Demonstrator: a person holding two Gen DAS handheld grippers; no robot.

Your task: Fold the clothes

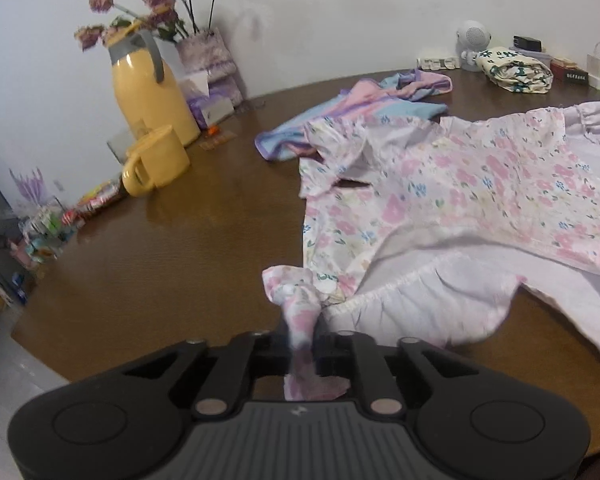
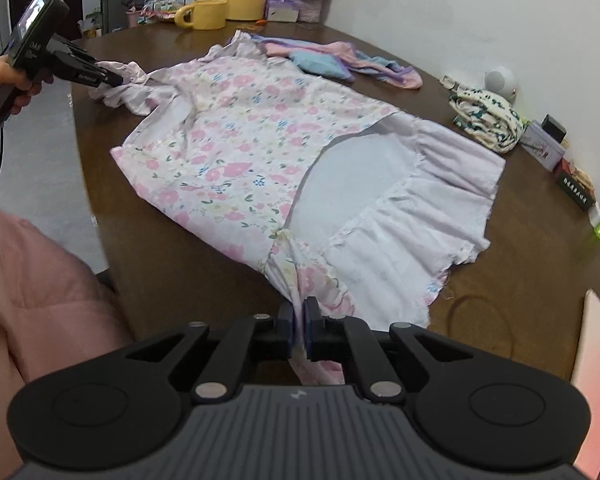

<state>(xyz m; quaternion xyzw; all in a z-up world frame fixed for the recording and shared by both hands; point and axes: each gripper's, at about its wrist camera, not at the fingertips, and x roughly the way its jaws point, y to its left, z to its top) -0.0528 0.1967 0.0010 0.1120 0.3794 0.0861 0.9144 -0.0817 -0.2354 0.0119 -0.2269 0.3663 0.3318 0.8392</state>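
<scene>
The dress (image 2: 236,136) is thin, floppy cotton, so both grippers, left (image 1: 302,340) and right (image 2: 299,330), have jaws pinched narrow on bunched edge fabric, which seems right.

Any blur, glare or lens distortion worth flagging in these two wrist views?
Left wrist view: the pink floral dress bunched in the left gripper is motion-blurred, and the brown wooden table edge bows. Right wrist view: sharper, with soft glare near the yellow mug and dark corners.
</scene>
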